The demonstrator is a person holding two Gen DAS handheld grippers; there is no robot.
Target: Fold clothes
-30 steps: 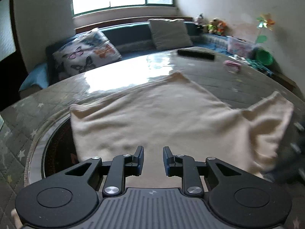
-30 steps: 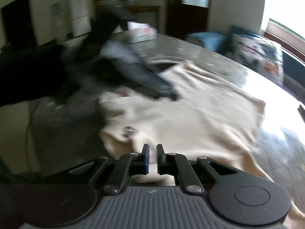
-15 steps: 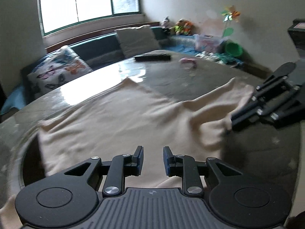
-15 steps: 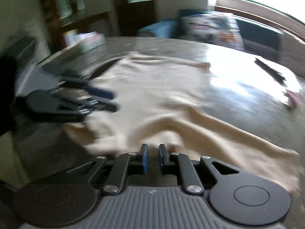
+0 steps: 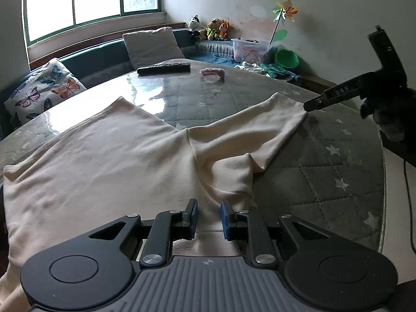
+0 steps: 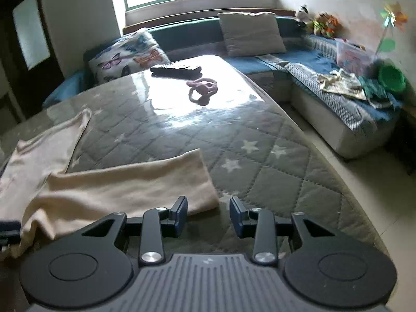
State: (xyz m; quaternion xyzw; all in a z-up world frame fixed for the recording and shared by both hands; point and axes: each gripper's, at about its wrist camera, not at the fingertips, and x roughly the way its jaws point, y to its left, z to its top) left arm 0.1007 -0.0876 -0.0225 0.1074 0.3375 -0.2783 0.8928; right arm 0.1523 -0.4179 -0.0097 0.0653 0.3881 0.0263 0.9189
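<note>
The left gripper point(image 5: 208, 214) is showing matte black linkage arms with silver screw heads, round black discs at either side, a ribbed grey centre plate and a blue pad on one finger. The right gripper point(image 6: 208, 213) is wearing the same black arms, silver screws and blue-edged pads. A dark glove point(image 5: 390, 109) is covering the hand at right.

left gripper point(image 5: 208, 214): bottom centre of left wrist view, tilted down, jaws a narrow gap apart, fabric under them, pads not pressing it
right gripper point(image 6: 208, 213): bottom centre of right wrist view, tilted down, jaws opening, nothing between them
right gripper, left wrist view point(image 5: 312, 102): right edge, fingers reach left, tips at sleeve end
gloved hand point(image 5: 390, 114): right edge, dark, holds it
</note>
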